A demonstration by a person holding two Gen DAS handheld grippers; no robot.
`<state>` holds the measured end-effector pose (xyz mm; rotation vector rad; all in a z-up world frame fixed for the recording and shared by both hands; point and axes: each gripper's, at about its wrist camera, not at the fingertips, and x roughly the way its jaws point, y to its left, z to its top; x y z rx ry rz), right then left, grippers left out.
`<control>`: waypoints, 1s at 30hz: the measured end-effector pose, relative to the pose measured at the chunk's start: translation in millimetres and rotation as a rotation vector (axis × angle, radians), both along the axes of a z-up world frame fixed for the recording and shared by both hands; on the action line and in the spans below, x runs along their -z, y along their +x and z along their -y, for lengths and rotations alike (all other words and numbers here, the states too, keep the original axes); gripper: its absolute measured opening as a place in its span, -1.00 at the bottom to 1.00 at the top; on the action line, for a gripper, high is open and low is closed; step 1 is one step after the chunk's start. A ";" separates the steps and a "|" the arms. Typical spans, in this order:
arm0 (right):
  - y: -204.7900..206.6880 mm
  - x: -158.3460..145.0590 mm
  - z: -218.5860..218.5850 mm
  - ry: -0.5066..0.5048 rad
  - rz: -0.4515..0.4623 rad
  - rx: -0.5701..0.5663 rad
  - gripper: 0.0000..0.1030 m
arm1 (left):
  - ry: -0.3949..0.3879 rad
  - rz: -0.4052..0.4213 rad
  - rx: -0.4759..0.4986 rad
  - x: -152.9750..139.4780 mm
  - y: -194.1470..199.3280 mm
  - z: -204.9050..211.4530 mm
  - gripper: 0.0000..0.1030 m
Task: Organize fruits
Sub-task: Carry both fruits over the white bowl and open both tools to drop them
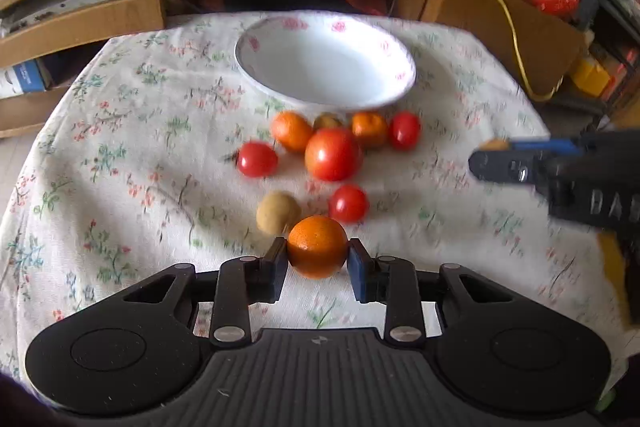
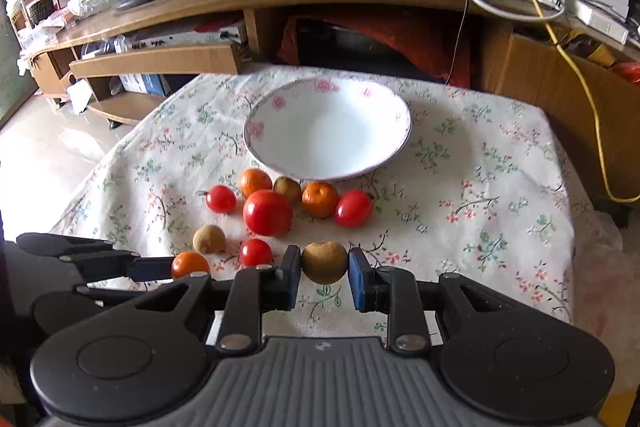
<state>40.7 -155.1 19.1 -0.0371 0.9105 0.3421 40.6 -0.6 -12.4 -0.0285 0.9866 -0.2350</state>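
Mandarin [image 1: 317,247] pinched by left gripper [image 1: 317,259], brown longan-like fruit [image 2: 324,263] clamped by right gripper [image 2: 324,267]; both likely destined for empty bowl [image 2: 256,131].

Right tongs [image 1: 486,157] blurred, their body cut off at frame edge.

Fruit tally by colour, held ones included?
Red: 4, one large tomato and three small.
Orange: 3, one in the left gripper.
Brown/tan: 3, one in the right gripper.
Total: 10. The bowl holds none.
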 end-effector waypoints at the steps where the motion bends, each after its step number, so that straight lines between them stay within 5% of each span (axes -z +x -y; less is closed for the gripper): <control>1: 0.8 -1.5 0.8 0.007 0.001 0.003 -0.49 | -0.010 0.011 0.000 -2.9 4.3 0.3 -0.23; 17: 100.5 25.8 -8.7 0.018 -0.035 0.018 -0.48 | -0.072 0.027 -0.033 -1.1 108.5 -1.0 -0.22; 30: 135.8 42.0 -13.5 0.030 -0.057 -0.024 -0.48 | -0.049 0.022 -0.037 6.4 128.2 2.3 -0.28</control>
